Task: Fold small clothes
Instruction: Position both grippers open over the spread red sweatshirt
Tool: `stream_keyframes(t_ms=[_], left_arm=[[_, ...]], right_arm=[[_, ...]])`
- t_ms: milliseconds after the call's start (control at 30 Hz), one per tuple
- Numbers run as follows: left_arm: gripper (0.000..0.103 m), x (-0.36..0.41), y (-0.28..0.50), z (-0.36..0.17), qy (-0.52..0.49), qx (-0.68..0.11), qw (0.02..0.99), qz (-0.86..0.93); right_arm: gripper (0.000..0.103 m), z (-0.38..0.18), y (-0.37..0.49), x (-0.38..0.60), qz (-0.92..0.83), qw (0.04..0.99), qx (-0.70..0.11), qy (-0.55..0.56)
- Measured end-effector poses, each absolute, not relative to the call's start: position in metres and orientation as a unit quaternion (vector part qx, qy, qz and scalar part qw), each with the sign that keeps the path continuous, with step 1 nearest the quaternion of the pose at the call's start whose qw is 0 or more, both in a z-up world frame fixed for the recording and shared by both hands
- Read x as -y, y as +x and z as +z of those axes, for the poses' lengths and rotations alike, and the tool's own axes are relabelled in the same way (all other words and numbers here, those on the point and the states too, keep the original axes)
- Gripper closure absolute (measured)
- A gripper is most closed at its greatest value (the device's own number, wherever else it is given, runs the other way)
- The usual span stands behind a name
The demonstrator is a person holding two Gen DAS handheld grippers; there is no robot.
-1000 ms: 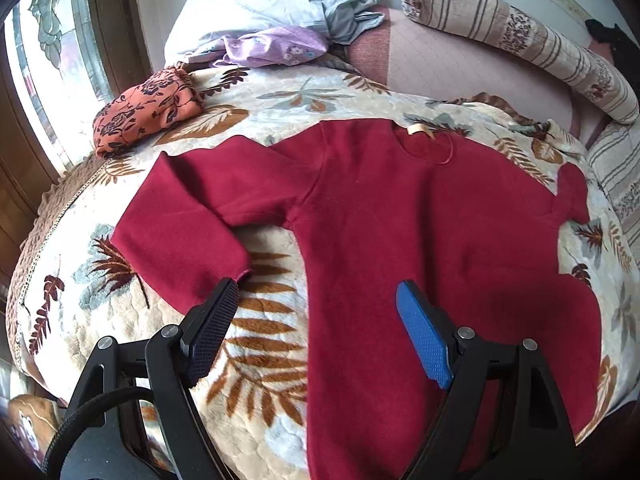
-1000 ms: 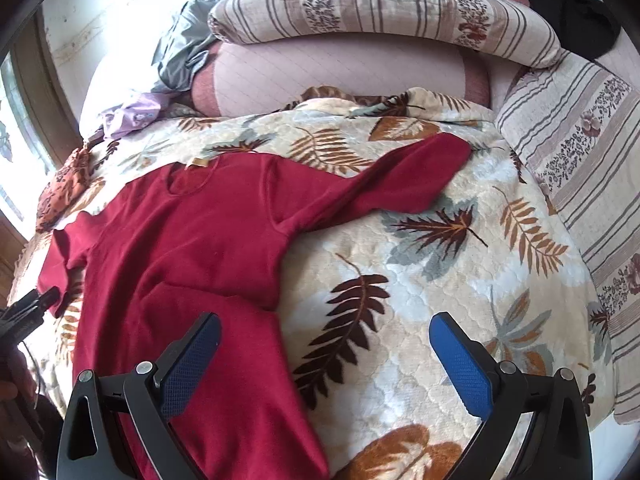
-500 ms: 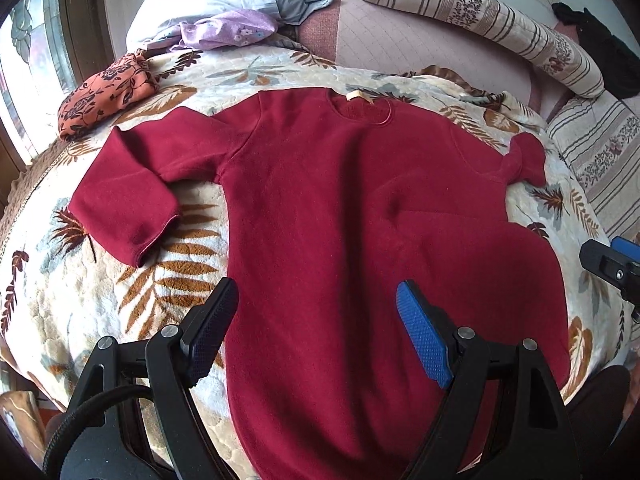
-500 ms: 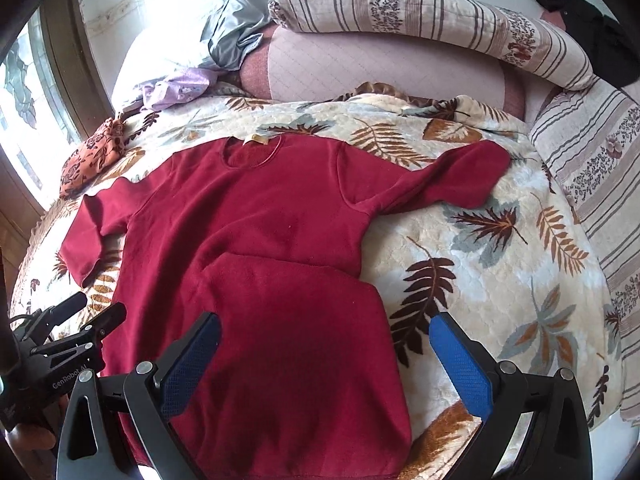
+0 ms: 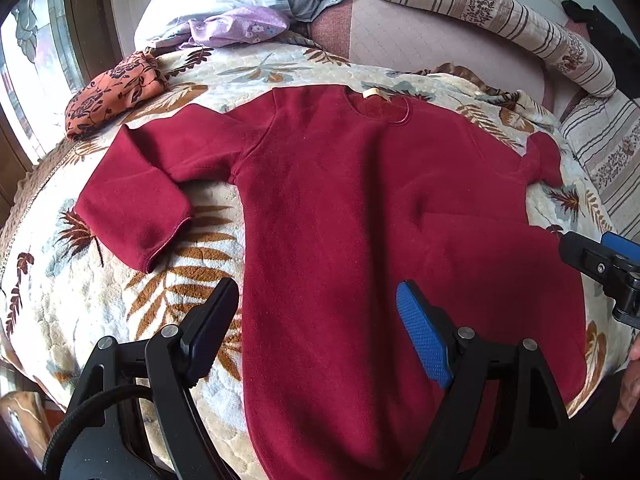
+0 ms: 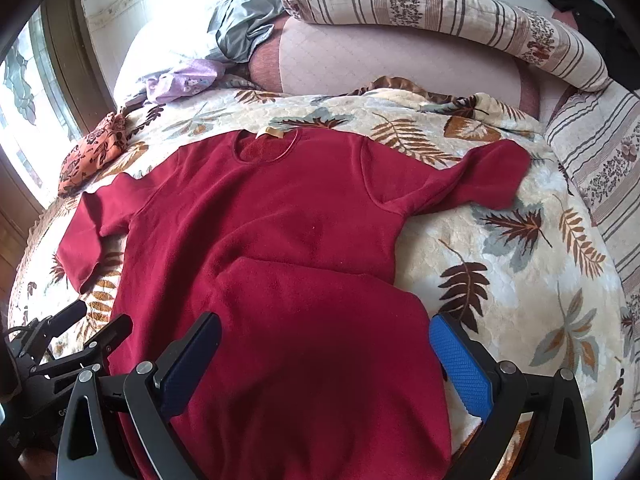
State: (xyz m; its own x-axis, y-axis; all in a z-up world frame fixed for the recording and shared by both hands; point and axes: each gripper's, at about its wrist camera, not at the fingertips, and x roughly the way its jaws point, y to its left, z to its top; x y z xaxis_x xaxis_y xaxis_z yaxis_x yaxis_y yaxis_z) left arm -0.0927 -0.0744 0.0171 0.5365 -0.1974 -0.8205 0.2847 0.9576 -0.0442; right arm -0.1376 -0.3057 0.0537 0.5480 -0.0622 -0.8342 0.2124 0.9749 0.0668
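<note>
A dark red long-sleeved top (image 5: 352, 216) lies front up on the leaf-patterned bedspread (image 5: 100, 312), neck away from me, both sleeves spread out. It also shows in the right wrist view (image 6: 280, 240), where its lower right part is folded up over the body. My left gripper (image 5: 318, 320) is open and empty above the hem at the left side. My right gripper (image 6: 324, 344) is open and empty above the hem at the right side; it shows at the right edge of the left wrist view (image 5: 612, 264). The left gripper shows at lower left in the right wrist view (image 6: 72, 332).
An orange floral cloth (image 5: 116, 92) and a purple garment (image 5: 240, 28) lie at the far left by the window. A grey garment (image 6: 244, 20), a striped bolster (image 6: 440, 12) and a pink cushion (image 6: 384, 60) lie at the head. A black cloth (image 6: 592, 8) is far right.
Both grippers have drawn back toward the hem and centred on the top, so more of it shows. Both stay open and empty. The top has not moved.
</note>
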Motion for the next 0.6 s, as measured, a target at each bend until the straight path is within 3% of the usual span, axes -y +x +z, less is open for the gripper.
stream_keyframes(t_ms=[600], left_arm=[[0.021, 0.068, -0.064, 0.012, 0.052, -0.462, 0.879, -0.108]], right_arm=[[0.0, 0.034, -0.1, 0.287, -0.082, 0.877, -0.47, 0.061]])
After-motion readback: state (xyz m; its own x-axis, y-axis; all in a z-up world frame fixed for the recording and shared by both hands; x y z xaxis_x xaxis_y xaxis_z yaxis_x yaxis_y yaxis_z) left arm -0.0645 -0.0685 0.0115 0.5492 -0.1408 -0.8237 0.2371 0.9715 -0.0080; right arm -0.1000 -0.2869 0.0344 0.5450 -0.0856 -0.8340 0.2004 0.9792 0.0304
